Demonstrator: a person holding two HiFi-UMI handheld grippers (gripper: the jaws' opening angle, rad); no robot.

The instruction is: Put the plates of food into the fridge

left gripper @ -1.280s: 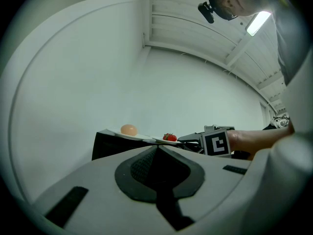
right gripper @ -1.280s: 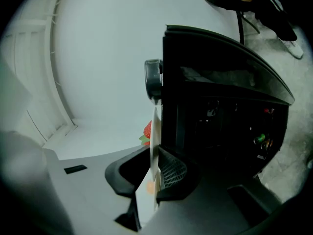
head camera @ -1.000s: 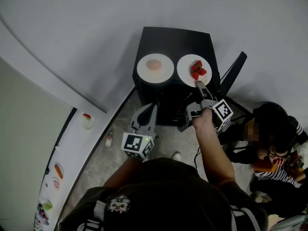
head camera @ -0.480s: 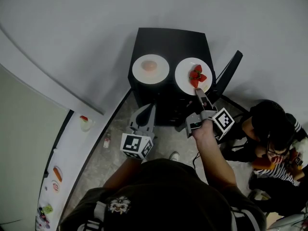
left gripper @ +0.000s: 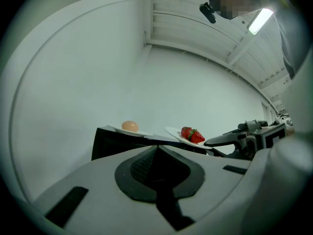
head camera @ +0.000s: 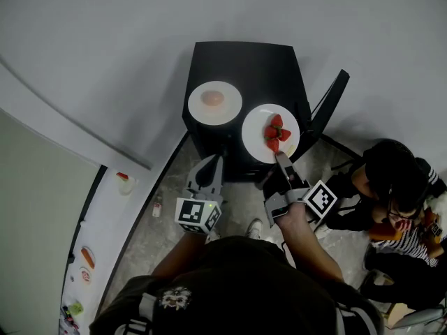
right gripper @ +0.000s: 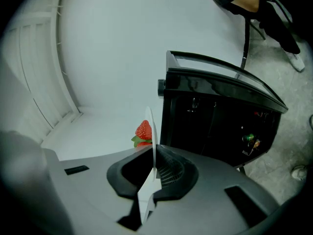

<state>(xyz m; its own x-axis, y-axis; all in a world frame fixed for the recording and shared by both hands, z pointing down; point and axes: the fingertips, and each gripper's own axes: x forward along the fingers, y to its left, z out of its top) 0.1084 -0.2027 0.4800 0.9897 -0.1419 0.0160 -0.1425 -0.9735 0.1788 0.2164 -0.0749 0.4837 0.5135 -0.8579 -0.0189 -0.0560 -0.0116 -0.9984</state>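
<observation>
Right gripper point(head camera: 279, 158) clamps the strawberry plate point(head camera: 253, 142) by its rim, at the front edge of the black cabinet point(head camera: 258, 68). Left gripper point(head camera: 211, 160) closed, empty. Second plate point(head camera: 199, 109) sits on the cabinet, neither in the fridge yet

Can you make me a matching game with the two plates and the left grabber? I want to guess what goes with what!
Things:
1. egg plate
2. strawberry plate
3. left gripper

States:
A. shut, holding nothing
B. rim pinched by the right gripper
C. sitting on the black cabinet, nothing gripping it

Pairs: 1-C, 2-B, 3-A
</observation>
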